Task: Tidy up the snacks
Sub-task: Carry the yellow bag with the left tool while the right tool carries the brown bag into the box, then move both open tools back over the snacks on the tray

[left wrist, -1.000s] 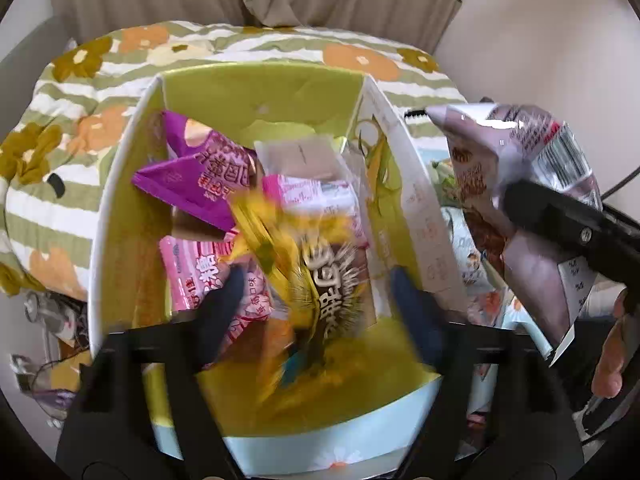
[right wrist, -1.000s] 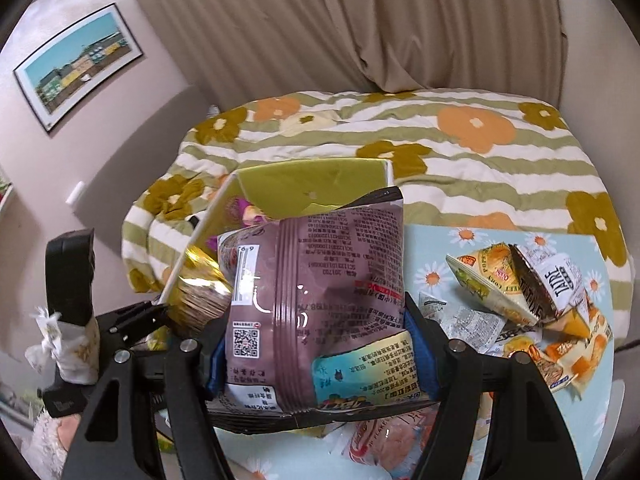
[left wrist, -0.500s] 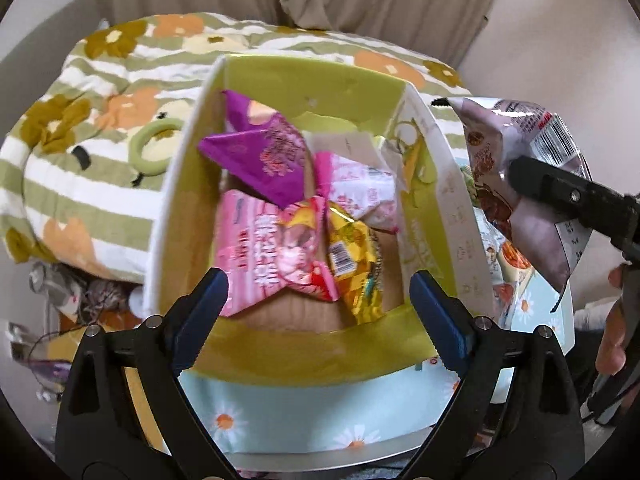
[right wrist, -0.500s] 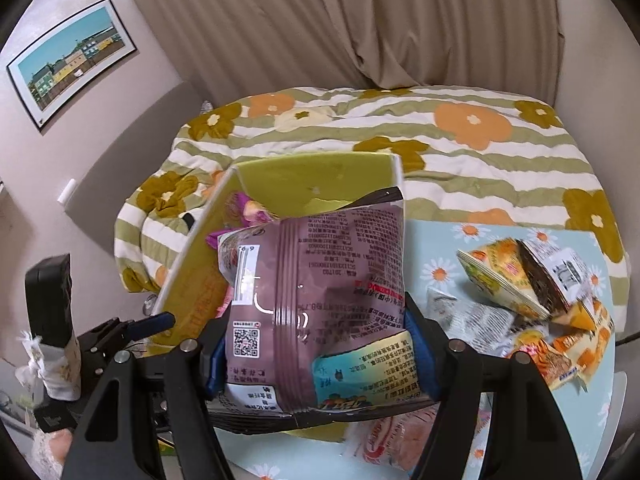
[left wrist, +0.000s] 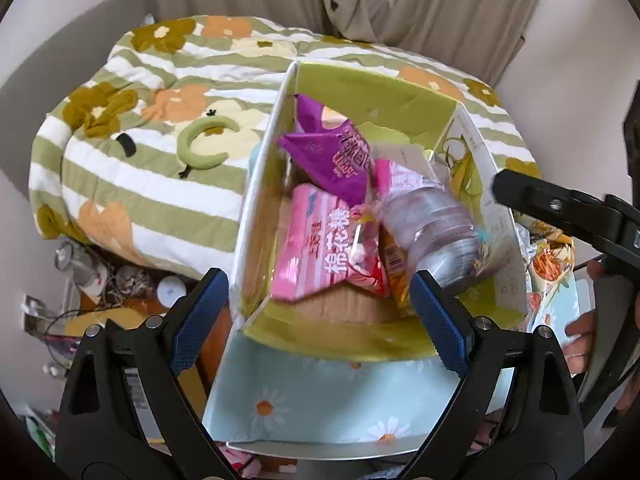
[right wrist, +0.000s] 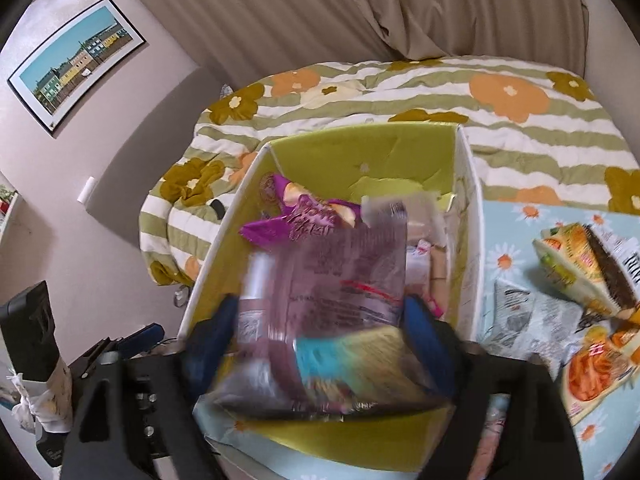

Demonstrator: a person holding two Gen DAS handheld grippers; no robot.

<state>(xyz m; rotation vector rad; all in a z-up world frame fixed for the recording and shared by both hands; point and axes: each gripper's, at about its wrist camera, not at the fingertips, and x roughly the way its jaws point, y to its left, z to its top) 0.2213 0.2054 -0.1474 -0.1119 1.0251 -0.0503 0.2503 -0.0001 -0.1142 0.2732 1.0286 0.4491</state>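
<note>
Mauve snack bag (right wrist: 320,300) w/ teal-yellow corner, motion-blurred, over green box (right wrist: 360,152) btwn right gripper (right wrist: 320,344) fingers, grip unclear; left gripper (left wrist: 316,316) spread wide, empty, at box front.

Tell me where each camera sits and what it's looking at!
Left wrist: sits on the left claw, looking down into the green box of snacks; its two open fingers show, plus the right claw's arm and a bit of hand.
Right wrist: sits on the right claw, looking over the blurry purple bag into the box; its own fingers show, and the left claw at the left edge.
Both share: the box, the bag, the flowered blanket, the curtain.
</note>
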